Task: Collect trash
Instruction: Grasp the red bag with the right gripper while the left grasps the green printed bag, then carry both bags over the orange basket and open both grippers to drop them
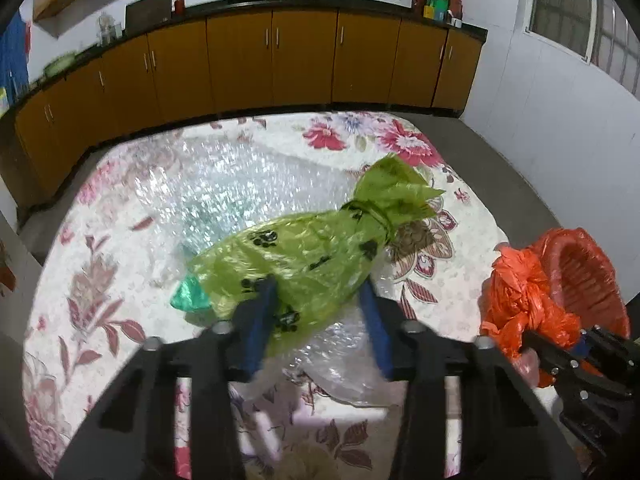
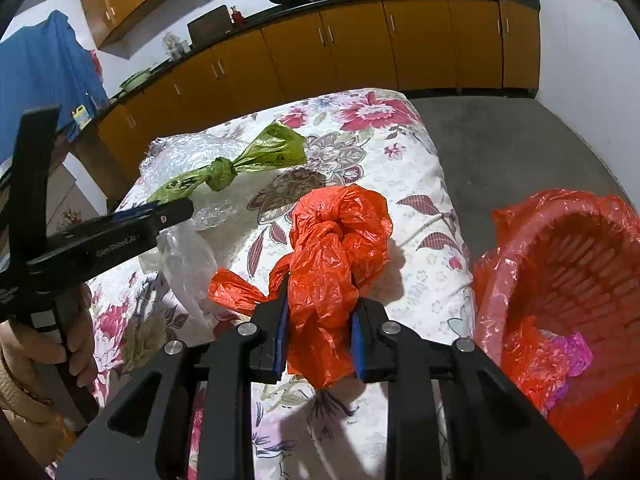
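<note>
Fingers of the left gripper [image 1: 320,292] straddle the green bag [image 1: 304,256]; right gripper [image 2: 320,308] pinches orange bag [image 2: 336,256].

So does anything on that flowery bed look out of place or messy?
Yes. A knotted green bag, crumpled bubble wrap and a wadded orange bag lie on the floral bedspread, which is trash, not bedding. The lined orange basket beside the bed already holds some scraps.

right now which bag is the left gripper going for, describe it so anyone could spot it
On the flowered bedspread, on top of the clear bubble wrap, lies a knotted green bag between the left gripper's fingers. It is the only green one, printed with black paw marks; the other bag is plain orange.
</note>
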